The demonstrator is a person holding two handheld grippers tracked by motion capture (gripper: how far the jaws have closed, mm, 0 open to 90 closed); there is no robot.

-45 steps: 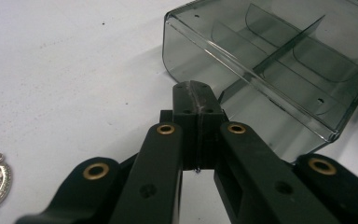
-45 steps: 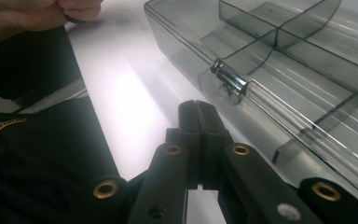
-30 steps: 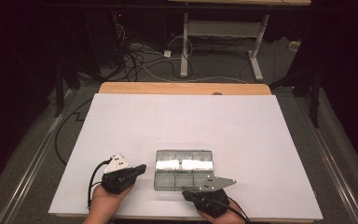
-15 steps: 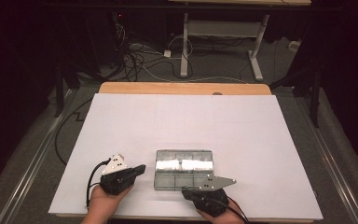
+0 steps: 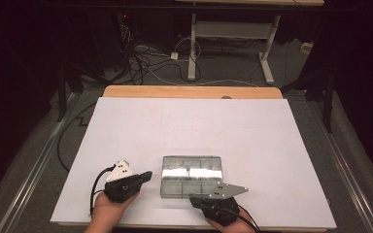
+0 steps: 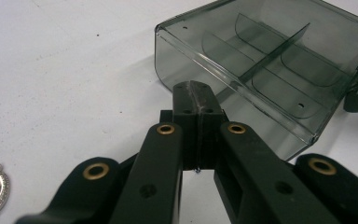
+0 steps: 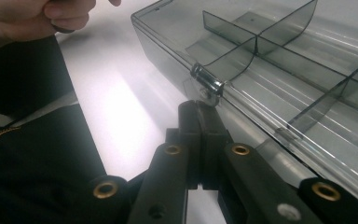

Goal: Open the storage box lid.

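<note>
- The clear box (image 5: 192, 176) lay flat, long axis running from the left gripper (image 5: 145, 175) toward the right gripper (image 5: 194, 198)
- Both grippers' fingers were closed, empty, tips near its walls

My left hand (image 5: 108, 209) comes in at the lower left of the high view and wraps the black two-jaw left gripper (image 5: 144, 175), whose grey three-cornered plate sits on top and whose jaws point toward the frame's right. In the left gripper view its jaws are pressed together with no gap between them (image 6: 196, 95). My right hand (image 5: 226, 222), at the bottom centre-right, holds the black right gripper (image 7: 199, 112), its jaws likewise fully closed, tip to tip.
</note>
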